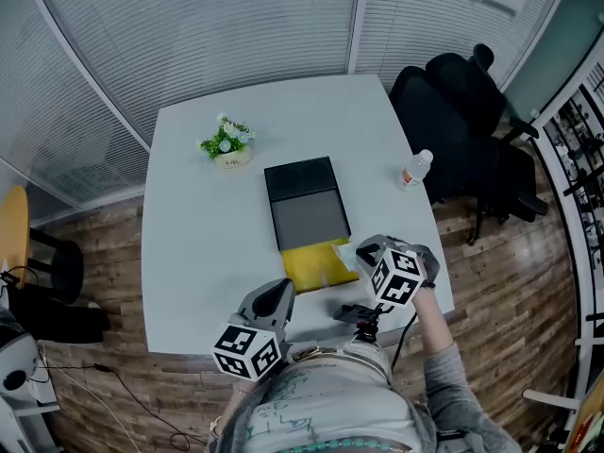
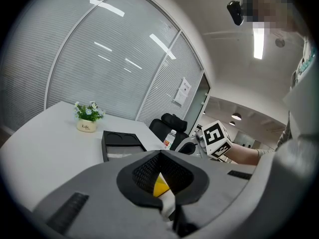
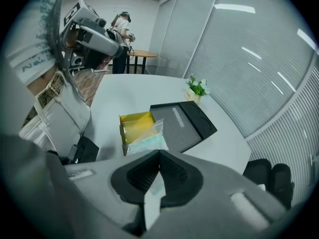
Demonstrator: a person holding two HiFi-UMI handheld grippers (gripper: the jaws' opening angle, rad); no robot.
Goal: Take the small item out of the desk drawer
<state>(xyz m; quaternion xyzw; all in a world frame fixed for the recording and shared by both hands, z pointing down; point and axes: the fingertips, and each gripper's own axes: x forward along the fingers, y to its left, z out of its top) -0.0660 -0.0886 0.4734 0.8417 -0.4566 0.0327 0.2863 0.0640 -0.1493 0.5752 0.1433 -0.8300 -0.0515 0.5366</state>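
Right gripper (image 3: 158,183) jaws pinched shut on the clear plastic bag of pale teal stuff (image 3: 147,141), which hangs just over the open yellow drawer (image 3: 133,121). Left gripper (image 2: 162,183) jaws look closed on the drawer front. Mostly done; left to do: set the bag on the white desk (image 1: 208,253).

We see the drawer (image 1: 314,268), a shallow yellow tray, pulled out of the near end of its black, grey-topped box (image 1: 300,179). The box lies flat in the middle of the white desk (image 1: 198,243). The drawer's near left corner sits in the closed jaws of the left gripper (image 1: 283,293). The small item is a clear bag (image 3: 148,139) with something pale green inside. It hangs tilted over the drawer's right edge, one end pinched in the right gripper (image 3: 159,159). We cannot tell whether it touches the drawer.
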